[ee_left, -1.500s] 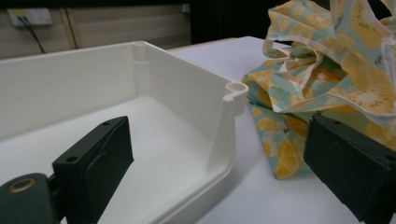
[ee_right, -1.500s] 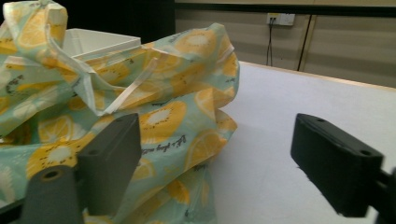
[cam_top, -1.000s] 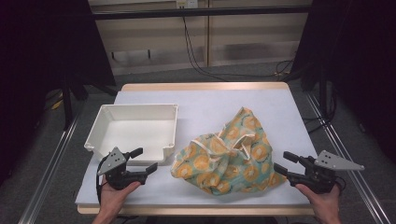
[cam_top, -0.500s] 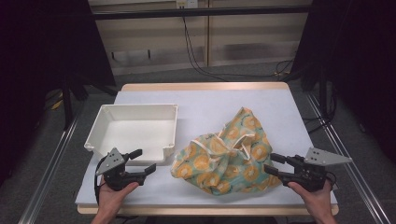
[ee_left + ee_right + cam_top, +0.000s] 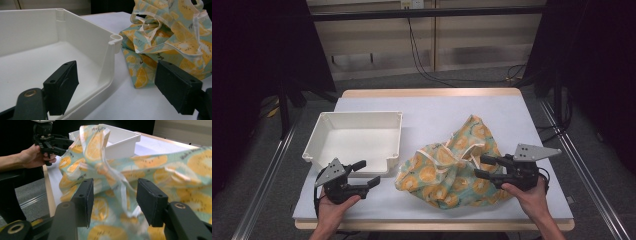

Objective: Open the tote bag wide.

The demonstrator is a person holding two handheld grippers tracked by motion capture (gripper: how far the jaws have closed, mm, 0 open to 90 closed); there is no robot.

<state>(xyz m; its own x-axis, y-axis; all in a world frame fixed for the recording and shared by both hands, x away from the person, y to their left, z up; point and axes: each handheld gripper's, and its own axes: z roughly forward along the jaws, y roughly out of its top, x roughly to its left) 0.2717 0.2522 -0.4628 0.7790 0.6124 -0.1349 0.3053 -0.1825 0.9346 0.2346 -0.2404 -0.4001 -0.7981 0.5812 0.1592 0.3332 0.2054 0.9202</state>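
Note:
A crumpled cloth bag (image 5: pixel 447 160) printed with orange slices lies on the white table, right of centre. My right gripper (image 5: pixel 479 166) hovers over the bag's right part and points left. Its jaws have just been closing and stand open around a fold and a white strap of the bag (image 5: pixel 150 162), with the pads (image 5: pixel 83 200) clear of the fabric. My left gripper (image 5: pixel 369 172) is open and holds nothing, by the front right corner of the white tray (image 5: pixel 319 135). Seen along the left gripper (image 5: pixel 117 82), the tray (image 5: pixel 82 32) stands left and the bag (image 5: pixel 175 37) right.
The white table top (image 5: pixel 437 107) has bare room behind the bag and the tray. The tray (image 5: pixel 122 142) shows nothing inside it. Metal rails run along both sides of the table, and cables hang by the back wall. The person's other hand holds the left gripper (image 5: pixel 65 145) beyond the bag.
The right gripper has moved left from the table's right edge onto the bag and lifted slightly, and its jaws have narrowed. The left gripper has stayed put.

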